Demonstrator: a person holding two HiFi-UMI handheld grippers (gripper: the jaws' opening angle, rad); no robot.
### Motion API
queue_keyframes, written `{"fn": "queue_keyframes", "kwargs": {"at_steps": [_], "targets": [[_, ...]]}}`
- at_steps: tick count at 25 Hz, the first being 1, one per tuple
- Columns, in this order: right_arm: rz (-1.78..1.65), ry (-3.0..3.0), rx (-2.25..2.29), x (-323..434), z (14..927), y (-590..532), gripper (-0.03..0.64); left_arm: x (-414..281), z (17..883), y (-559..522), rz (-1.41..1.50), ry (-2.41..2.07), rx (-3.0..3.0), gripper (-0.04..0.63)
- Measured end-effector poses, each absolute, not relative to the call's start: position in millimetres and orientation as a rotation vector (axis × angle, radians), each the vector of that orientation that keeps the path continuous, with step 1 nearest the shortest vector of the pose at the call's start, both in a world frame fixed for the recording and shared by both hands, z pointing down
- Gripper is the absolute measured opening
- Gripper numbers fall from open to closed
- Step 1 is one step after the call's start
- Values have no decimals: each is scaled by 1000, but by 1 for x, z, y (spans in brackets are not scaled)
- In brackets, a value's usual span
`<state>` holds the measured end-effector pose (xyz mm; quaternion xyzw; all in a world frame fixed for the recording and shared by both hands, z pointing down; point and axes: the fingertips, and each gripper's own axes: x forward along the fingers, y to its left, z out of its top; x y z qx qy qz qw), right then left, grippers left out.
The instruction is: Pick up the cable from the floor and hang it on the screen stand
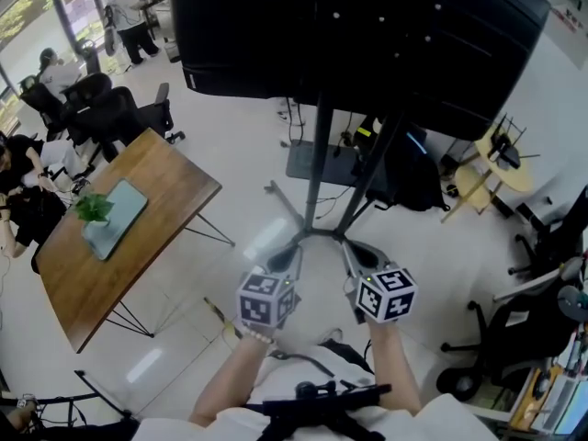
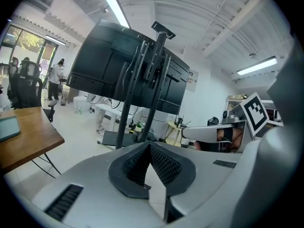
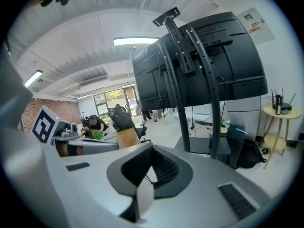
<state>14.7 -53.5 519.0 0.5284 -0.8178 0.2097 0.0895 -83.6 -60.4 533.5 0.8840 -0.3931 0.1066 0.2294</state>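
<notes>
A: Entry, grippers. Left gripper (image 1: 287,263) and right gripper (image 1: 355,257) both have their jaws pressed fully together. Neither gripper view shows anything between the pads. They are held side by side in front of the person, noses aimed at the screen stand (image 1: 317,163).

B: Why aimed there, with the pick-up not yet done?

A: Judgement: a neutral ready pose. The person faces the stand, so the goal is lined up ahead while both grippers are empty.

B: And the cable?

A: The cable (image 1: 223,318) reads as a thin dark line on the floor (image 1: 230,173), just below-left of the left gripper's marker cube (image 1: 265,299) (the cube hides part of it, so its full run is unclear). Nothing touches it, and it lies apart from the stand's legs.

B: Next move?

A: Judgement: the jaws need to open before either gripper drops to floor level. The left one is nearer.
</notes>
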Motion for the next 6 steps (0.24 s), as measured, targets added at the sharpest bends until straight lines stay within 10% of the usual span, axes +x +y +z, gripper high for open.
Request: {"fn": "queue_keyframes", "kwargs": {"at_steps": [6], "targets": [[620, -2431, 1563, -4, 522, -53, 8, -98, 541, -58, 298, -1071, 2425, 0]]}}
